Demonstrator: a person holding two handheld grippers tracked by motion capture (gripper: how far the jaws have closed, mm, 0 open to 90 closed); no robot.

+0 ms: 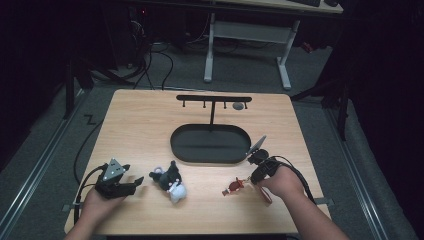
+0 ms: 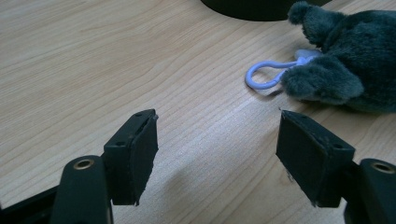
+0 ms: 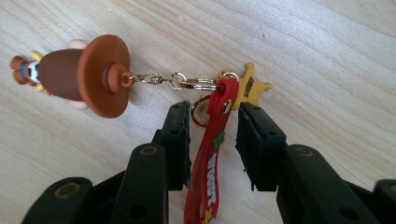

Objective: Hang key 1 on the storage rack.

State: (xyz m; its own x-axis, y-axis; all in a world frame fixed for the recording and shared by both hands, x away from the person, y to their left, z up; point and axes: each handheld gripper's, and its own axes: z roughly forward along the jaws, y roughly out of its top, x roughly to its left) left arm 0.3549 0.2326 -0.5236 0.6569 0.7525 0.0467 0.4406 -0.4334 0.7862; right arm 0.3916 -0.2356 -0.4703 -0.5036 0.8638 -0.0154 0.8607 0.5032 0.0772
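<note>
We see a table (image 1: 135,120) of pale wood with fine straight grain. Near its middle stands a black oval tray (image 1: 185,150) with a low rim, and from its far side rises a thin black T-shaped rack (image 1: 214,99) with small hooks.

In front of the tray, a little to its left, lies a plush toy (image 1: 171,181) of dark grey fluffy fur with a white part at the near end. In the left gripper view its lilac plastic clip loop (image 2: 261,77) lies flat on the wood beside a furry paw.

The left gripper (image 1: 131,186) is to the left of the plush toy; its two flat black pads stand wide apart with nothing between them, close to the loop but not touching it.

In front of the tray's right end lies a keychain figure (image 3: 74,74), smooth brown rubber with a round hat brim, joined by a gold chain (image 3: 161,80) to a yellow sheriff star (image 3: 251,87) and a red rubber strap (image 3: 210,154). The right gripper (image 3: 214,116) has its jaws half open, on both sides of the red strap; we cannot tell whether they touch it.
</note>
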